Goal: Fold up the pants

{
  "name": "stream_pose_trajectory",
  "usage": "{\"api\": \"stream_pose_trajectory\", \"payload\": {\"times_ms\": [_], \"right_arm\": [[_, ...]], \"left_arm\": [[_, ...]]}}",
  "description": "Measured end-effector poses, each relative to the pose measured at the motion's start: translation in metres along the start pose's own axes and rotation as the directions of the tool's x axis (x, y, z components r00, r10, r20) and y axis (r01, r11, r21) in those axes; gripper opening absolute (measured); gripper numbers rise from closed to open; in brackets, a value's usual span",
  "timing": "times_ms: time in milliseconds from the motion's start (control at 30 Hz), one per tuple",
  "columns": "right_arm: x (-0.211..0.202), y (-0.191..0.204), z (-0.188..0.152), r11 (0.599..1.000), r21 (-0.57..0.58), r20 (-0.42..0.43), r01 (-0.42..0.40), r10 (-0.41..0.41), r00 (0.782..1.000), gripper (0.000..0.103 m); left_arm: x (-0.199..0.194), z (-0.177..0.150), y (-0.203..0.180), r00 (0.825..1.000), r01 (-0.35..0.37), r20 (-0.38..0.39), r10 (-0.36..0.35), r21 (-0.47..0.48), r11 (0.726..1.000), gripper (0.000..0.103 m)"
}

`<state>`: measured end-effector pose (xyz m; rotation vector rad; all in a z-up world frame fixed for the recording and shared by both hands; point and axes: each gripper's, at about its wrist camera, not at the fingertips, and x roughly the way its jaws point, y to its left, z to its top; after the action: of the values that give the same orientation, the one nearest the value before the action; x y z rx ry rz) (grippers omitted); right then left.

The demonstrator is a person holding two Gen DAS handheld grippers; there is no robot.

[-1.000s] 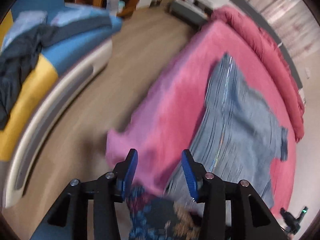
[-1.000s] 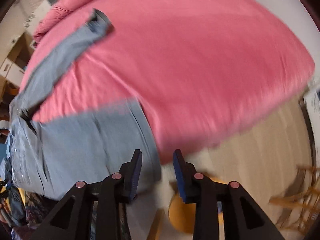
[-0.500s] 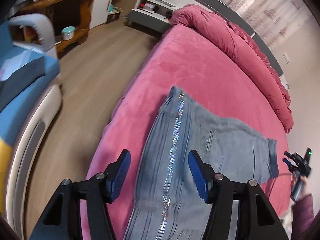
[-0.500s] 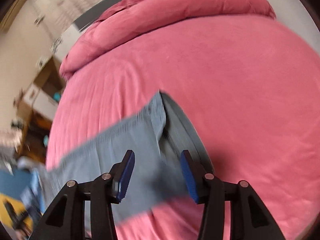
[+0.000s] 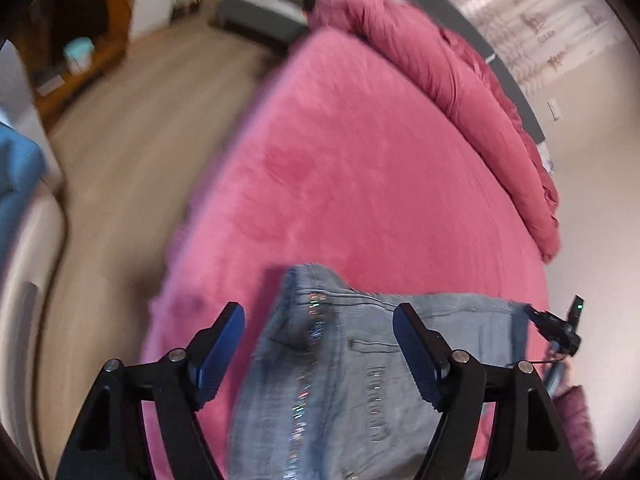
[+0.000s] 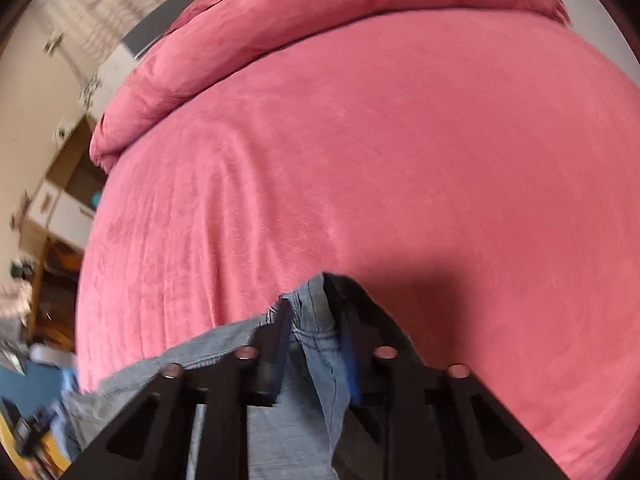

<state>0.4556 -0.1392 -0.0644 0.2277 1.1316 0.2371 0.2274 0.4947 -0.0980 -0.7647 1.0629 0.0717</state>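
Note:
Light blue jeans (image 5: 344, 364) with a glittery side stripe lie on the pink bed (image 5: 360, 168) near its front edge. My left gripper (image 5: 320, 340) is open wide, its jaws on either side of the jeans' near-left corner, just above the cloth. My right gripper (image 6: 316, 344) is shut on a bunched fold of the jeans (image 6: 316, 328) at their far right end; the right gripper also shows small in the left wrist view (image 5: 556, 328).
A rolled pink duvet (image 6: 320, 12) lies along the bed's far side. Wood floor (image 5: 132, 128) runs left of the bed, with a blue and white sofa (image 5: 20, 216) and a wooden shelf (image 5: 76, 40) beyond it.
Both grippers came down closer to the jeans. The right gripper went from open above the cloth to shut on a fold. The left gripper's jaws opened wider.

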Motion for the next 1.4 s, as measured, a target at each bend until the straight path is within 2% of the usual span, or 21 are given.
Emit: {"api": "stream_pose_trajectory", "payload": {"times_ms": [33, 67, 100, 133, 167, 233, 333, 433, 567, 600, 667, 700, 767, 800, 967, 1133, 1233, 1267, 1300, 1333, 1400], "right_arm": [[0.000, 0.004, 0.002, 1.000, -0.026, -0.004, 0.004, -0.004, 1.000, 0.014], [-0.001, 0.005, 0.002, 0.999, -0.038, -0.005, 0.010, -0.010, 1.000, 0.008], [-0.004, 0.007, 0.003, 0.998, -0.054, -0.003, 0.017, -0.017, 1.000, 0.007], [-0.008, 0.006, 0.004, 0.998, -0.061, 0.000, 0.021, -0.021, 1.000, 0.007], [-0.011, 0.008, 0.004, 0.998, -0.065, 0.005, 0.026, -0.025, 1.000, 0.004], [-0.024, 0.010, 0.005, 0.996, -0.083, 0.025, 0.035, -0.033, 0.999, 0.002], [-0.054, 0.010, 0.006, 0.995, -0.093, 0.074, 0.029, -0.022, 0.997, 0.002], [-0.089, 0.004, 0.013, 0.997, -0.072, 0.140, 0.014, -0.004, 0.990, 0.001], [-0.128, -0.002, 0.015, 0.998, -0.054, 0.204, -0.025, 0.035, 0.978, 0.000], [-0.134, -0.005, 0.014, 0.996, -0.059, 0.187, -0.061, 0.071, 0.980, 0.001], [-0.135, -0.012, 0.010, 0.997, -0.036, 0.165, -0.071, 0.076, 0.983, 0.002], [-0.133, -0.017, 0.006, 0.998, -0.020, 0.168, -0.066, 0.069, 0.983, 0.007], [-0.117, -0.026, 0.002, 0.992, 0.028, 0.108, -0.125, 0.122, 0.987, 0.032], [-0.108, -0.027, -0.001, 0.991, 0.043, 0.083, -0.129, 0.126, 0.989, 0.038], [-0.048, -0.025, -0.006, 0.988, 0.071, -0.014, -0.140, 0.141, 0.990, 0.040], [0.001, -0.031, -0.002, 0.982, 0.143, -0.058, -0.127, 0.136, 0.989, 0.040], [0.023, -0.027, 0.002, 0.985, 0.145, -0.070, -0.098, 0.109, 0.992, 0.039], [0.024, -0.025, 0.003, 0.987, 0.136, -0.064, -0.082, 0.091, 0.994, 0.033], [0.024, -0.020, 0.005, 0.991, 0.112, -0.045, -0.068, 0.074, 0.996, 0.013], [0.022, -0.011, 0.005, 0.996, 0.072, -0.040, -0.050, 0.053, 0.998, 0.005], [0.011, 0.004, 0.005, 1.000, -0.011, -0.024, -0.011, 0.011, 1.000, 0.004]], "left_arm": [[0.010, 0.003, 0.002, 0.999, 0.010, -0.032, -0.011, -0.027, 1.000, 0.077], [0.017, 0.003, 0.002, 0.998, 0.015, -0.053, -0.017, -0.040, 0.999, 0.077], [0.025, 0.005, 0.002, 0.997, 0.016, -0.079, -0.020, -0.051, 0.999, 0.068], [0.031, 0.005, 0.002, 0.997, 0.003, -0.082, -0.008, -0.064, 0.998, 0.032], [0.035, 0.006, 0.001, 0.996, -0.015, -0.089, 0.009, -0.062, 0.998, 0.017], [0.030, 0.004, -0.005, 0.999, 0.012, -0.052, -0.015, -0.057, 0.998, 0.013], [0.007, 0.003, -0.019, 0.998, 0.057, 0.021, -0.056, -0.036, 0.998, 0.012], [-0.016, 0.004, -0.029, 0.996, 0.071, 0.064, -0.069, -0.026, 0.997, 0.012], [-0.032, 0.001, -0.039, 0.996, 0.051, 0.070, -0.051, 0.000, 0.999, 0.012], [-0.034, 0.000, -0.040, 0.997, 0.037, 0.064, -0.037, 0.005, 0.999, 0.012], [-0.035, -0.003, -0.041, 0.998, 0.027, 0.064, -0.027, -0.001, 1.000, 0.012], [-0.036, -0.005, -0.038, 0.998, 0.027, 0.063, -0.027, -0.004, 1.000, 0.012], [-0.034, -0.007, -0.035, 0.997, 0.033, 0.066, -0.032, -0.022, 0.999, 0.012], [-0.032, -0.008, -0.034, 0.997, 0.034, 0.068, -0.032, -0.029, 0.999, 0.012], [-0.021, -0.007, -0.027, 0.998, 0.003, 0.063, -0.001, -0.035, 0.999, 0.012], [-0.009, -0.005, -0.019, 0.998, -0.011, 0.058, 0.013, -0.041, 0.999, 0.012], [-0.005, -0.004, -0.017, 0.998, -0.015, 0.057, 0.017, -0.043, 0.999, 0.012], [-0.006, -0.004, -0.017, 0.998, -0.014, 0.059, 0.017, -0.046, 0.999, 0.012], [-0.006, -0.004, -0.017, 0.998, -0.009, 0.060, 0.012, -0.057, 0.998, 0.012], [-0.008, -0.004, -0.017, 0.998, 0.001, 0.064, 0.003, -0.063, 0.998, 0.012], [-0.011, -0.003, -0.019, 0.998, 0.006, 0.068, -0.001, -0.061, 0.998, 0.012]]}}
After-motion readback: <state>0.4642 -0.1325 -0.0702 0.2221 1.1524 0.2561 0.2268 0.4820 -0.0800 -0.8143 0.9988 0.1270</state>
